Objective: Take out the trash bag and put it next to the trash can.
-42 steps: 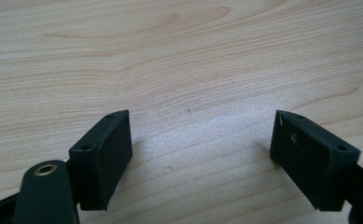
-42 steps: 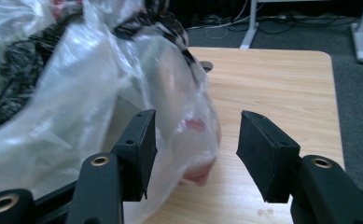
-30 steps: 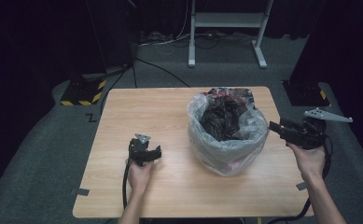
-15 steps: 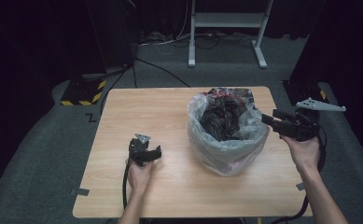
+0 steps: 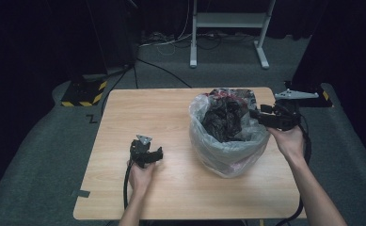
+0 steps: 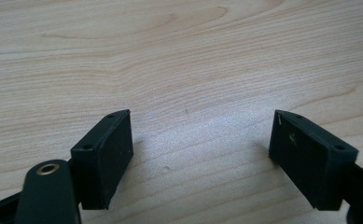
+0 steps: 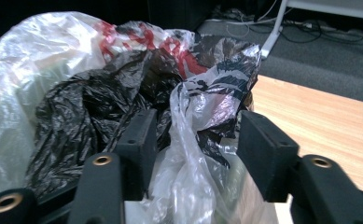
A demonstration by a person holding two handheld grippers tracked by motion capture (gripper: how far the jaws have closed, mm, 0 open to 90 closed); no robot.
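High view and 2 gripper views of a person at a wooden table (image 5: 180,188). A clear plastic bag (image 5: 227,153), stuffed with crumpled black plastic (image 5: 220,122) and a bag with red print (image 7: 137,37), stands on the table's far right part. The right gripper (image 5: 256,114) is held at the bag's right rim, pointing toward the bag. In the right gripper view its 2 fingers (image 7: 139,140) stand wide apart, and a twisted fold of the clear rim (image 7: 193,140) rises in the gap between them, touching neither pad as far as can be seen; nothing is gripped. The left gripper (image 5: 147,153) rests on bare table well left of the bag, its fingers (image 6: 107,156) spread wide with only wood grain between them.

Judged step: seizing the bag's rim with the right gripper. To do it well, the fold should sit deep between the pads before closing, so that several layers of film are caught rather than 1 thin edge, which would slip or tear. Closing should be slow, since the film is slack and may drift aside. The black plastic behind the left pad is best kept out of the grip. The idle left gripper could steady the bag's opposite side if it tips.
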